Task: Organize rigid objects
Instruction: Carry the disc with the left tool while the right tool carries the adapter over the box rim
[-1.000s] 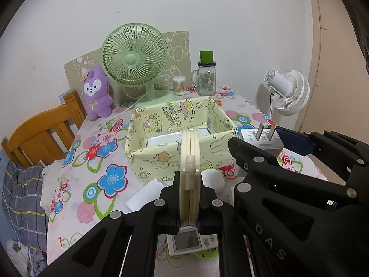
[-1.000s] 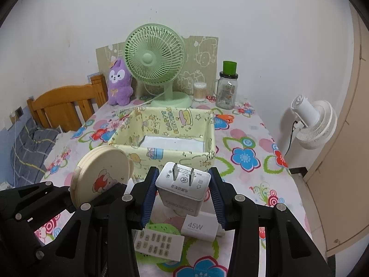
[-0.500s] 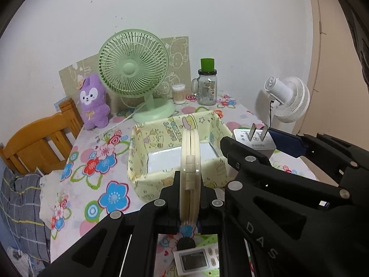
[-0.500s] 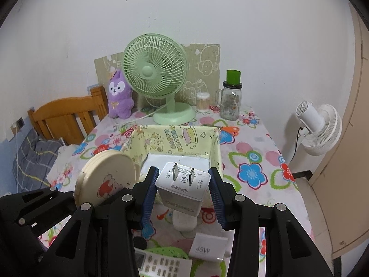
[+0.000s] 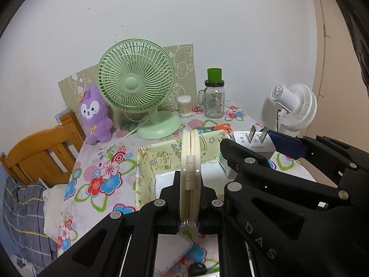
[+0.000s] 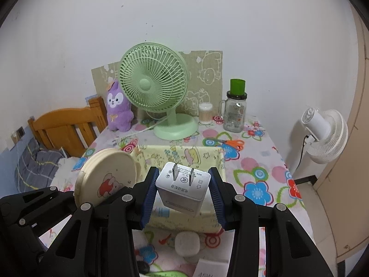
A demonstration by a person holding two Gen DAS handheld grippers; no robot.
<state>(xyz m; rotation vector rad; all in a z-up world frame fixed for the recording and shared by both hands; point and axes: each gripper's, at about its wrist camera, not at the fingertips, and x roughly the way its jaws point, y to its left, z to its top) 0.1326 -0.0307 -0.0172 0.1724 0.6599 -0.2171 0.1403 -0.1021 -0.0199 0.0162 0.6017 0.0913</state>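
My left gripper (image 5: 189, 204) is shut on a cream round compact case (image 5: 189, 175), held on edge above the near wall of the yellow cartoon-print fabric bin (image 5: 161, 154). The case also shows in the right wrist view (image 6: 105, 177), with a bear picture on its face. My right gripper (image 6: 183, 195) is shut on a white plug charger (image 6: 182, 190), prongs pointing forward, held over the near part of the bin (image 6: 207, 154). The charger shows in the left wrist view (image 5: 253, 140) at the right. A white flat thing lies in the bin's bottom.
A green desk fan (image 6: 153, 85), purple plush (image 6: 118, 110), cotton swab jar (image 6: 205, 113), glass mug jar (image 6: 235, 113) and orange scissors (image 6: 230, 142) stand behind the bin. A white puck (image 6: 186, 244) lies in front. A wooden chair (image 6: 66, 127) stands left, a white fan (image 6: 322, 133) right.
Both grippers have moved forward and up with their loads, from in front of the bin to over its near part. The items on the table in front have slid down out of view.
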